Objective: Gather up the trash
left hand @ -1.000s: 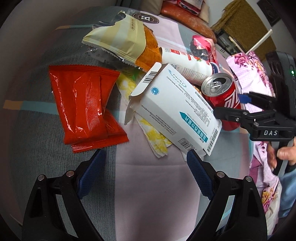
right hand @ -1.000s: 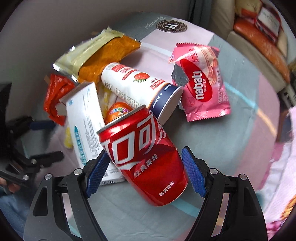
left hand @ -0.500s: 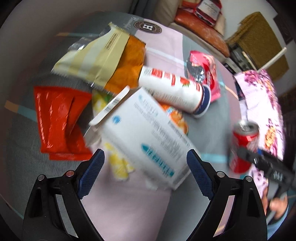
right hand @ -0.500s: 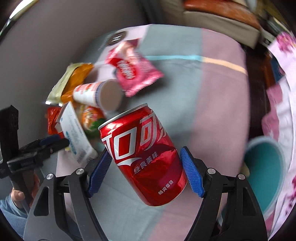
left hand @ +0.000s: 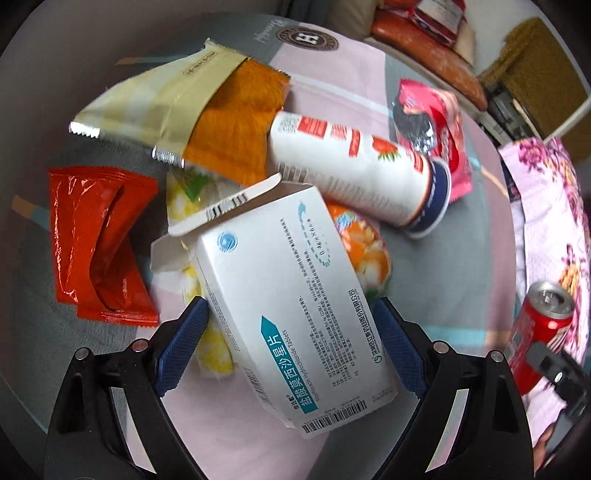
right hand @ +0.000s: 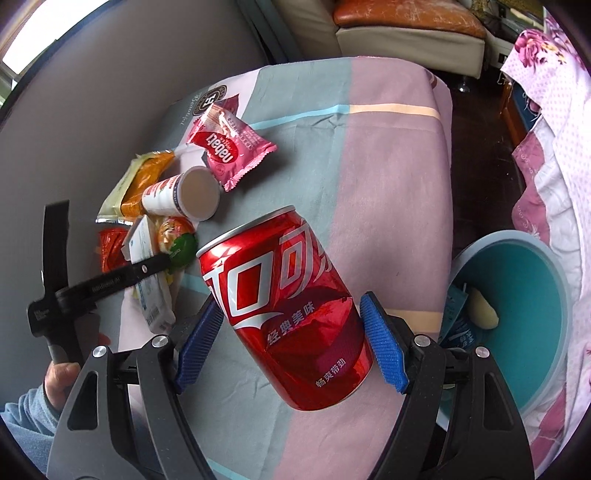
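My right gripper (right hand: 291, 347) is shut on a dented red cola can (right hand: 284, 306) and holds it above the table, near a teal bin (right hand: 517, 325) at the right. The can also shows in the left wrist view (left hand: 535, 328). My left gripper (left hand: 288, 350) has its blue pads against both sides of a white medicine box (left hand: 288, 306) with its end flap open. The box lies among the trash pile: a red wrapper (left hand: 99, 240), a cream and orange snack bag (left hand: 199, 114), a white yogurt cup (left hand: 362, 173) on its side, and a pink wafer packet (left hand: 436, 125).
The table wears a striped pink and grey cloth (right hand: 388, 166). An orange sweet wrapper (left hand: 365, 247) and a yellow wrapper (left hand: 214, 350) lie under the box. The bin holds some scraps (right hand: 480, 314). A floral cloth (right hand: 546, 122) hangs at the right, a sofa (right hand: 406, 29) behind.
My right gripper has lifted the cola can out of the pile and carried it right, toward the teal bin. My left gripper has moved forward and closed around the white box.
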Tool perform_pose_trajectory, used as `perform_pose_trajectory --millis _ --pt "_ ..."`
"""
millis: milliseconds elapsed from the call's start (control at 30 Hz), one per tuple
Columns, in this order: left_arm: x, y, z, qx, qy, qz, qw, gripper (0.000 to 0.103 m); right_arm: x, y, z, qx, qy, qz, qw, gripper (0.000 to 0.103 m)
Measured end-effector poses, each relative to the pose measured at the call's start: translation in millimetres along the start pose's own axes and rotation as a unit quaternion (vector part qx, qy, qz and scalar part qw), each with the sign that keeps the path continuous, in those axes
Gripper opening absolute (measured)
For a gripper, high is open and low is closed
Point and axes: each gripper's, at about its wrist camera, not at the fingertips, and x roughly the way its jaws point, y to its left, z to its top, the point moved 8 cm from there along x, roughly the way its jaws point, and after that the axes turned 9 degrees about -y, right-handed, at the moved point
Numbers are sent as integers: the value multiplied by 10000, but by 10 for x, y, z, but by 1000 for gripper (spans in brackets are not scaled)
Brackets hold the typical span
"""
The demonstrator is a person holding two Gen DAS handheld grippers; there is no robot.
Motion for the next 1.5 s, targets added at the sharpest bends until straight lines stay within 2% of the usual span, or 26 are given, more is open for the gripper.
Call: perform_pose_trajectory --millis 267,367,467,767,1133,1400,1500 --pt "-75 111 -182 312 87 -359 9988 91 -27 157 -183 94 35 70 9999 72" --pt "-142 120 -274 713 -24 -383 9967 79 -40 194 -258 181 34 69 9998 72" --pt "-229 128 -306 814 -83 -556 9951 70 -52 227 -327 275 33 63 9996 72" --pt "-571 93 -390 1159 -311 -1101 9866 67 -174 318 -394 543 -174 89 9983 70" --pt "-968 -353 -359 1680 -650 -1601 9705 68 -431 272 -324 796 -551 116 9952 69" --pt "-823 -923 -420 2143 -475 -1810 9587 68 -694 0 -305 1163 -917 111 9889 68" --pt "-757 -1218 -460 2417 -401 -1884 9510 68 -833 -181 -298 1402 -1116 77 9838 68"
